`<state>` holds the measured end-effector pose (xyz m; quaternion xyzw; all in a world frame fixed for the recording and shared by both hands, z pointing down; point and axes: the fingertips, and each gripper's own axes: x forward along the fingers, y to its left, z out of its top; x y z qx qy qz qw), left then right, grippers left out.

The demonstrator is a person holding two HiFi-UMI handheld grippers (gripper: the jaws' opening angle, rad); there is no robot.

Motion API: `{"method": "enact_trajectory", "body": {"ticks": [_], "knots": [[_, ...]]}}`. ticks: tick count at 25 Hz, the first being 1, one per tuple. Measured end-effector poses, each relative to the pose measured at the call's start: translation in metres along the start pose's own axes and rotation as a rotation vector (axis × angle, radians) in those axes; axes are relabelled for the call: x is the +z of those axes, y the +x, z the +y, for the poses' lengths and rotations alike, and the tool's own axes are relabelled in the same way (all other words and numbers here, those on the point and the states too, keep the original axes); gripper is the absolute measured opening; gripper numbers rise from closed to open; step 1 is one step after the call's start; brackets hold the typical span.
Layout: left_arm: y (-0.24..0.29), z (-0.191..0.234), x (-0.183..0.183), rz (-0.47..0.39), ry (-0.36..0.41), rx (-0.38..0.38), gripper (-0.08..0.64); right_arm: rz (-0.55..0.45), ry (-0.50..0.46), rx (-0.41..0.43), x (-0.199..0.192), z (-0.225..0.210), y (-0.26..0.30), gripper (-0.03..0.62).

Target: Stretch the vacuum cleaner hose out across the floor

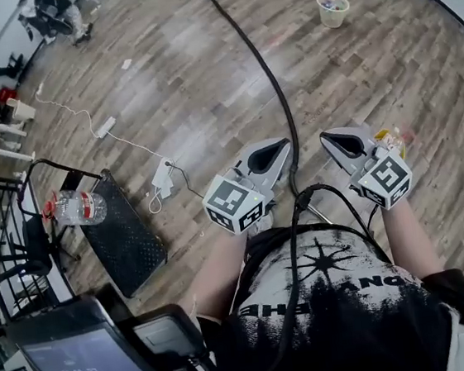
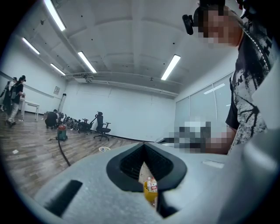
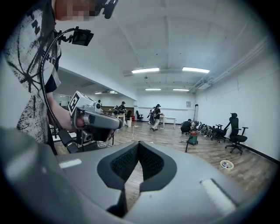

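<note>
Both grippers are up in front of your waist. The left gripper has its jaws pressed together with nothing clamped in them. The left gripper view shows only a thin slit, and a yellow cup shows through it, farther off. The right gripper matches it, jaws closed on nothing, with bare floor showing through the gap in the right gripper view.

The black vacuum cleaner hose lies on the wooden floor. In the head view it runs from 12 o'clock down in a gentle curve to the middle of the picture, ending between your two grippers. Neither gripper touches it.

The vacuum cleaner stands well away across the room, at 3 o'clock in the right gripper view.

A paper cup sits on the floor at 1 o'clock in the head view, well apart from the hose. At 9 o'clock a water bottle lies on its side beside a black cart.
</note>
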<state>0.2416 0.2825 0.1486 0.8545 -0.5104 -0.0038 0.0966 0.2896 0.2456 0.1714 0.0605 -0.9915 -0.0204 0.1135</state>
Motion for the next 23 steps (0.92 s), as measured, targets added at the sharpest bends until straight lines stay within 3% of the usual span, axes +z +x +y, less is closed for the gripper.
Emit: {"method": "enact_trajectory", "body": {"ticks": [23], "knots": [[0.025, 0.016, -0.003, 0.011, 0.013, -0.019, 0.000, 0.007, -0.014, -0.057, -0.002, -0.028, 0.006, 0.006]]}}
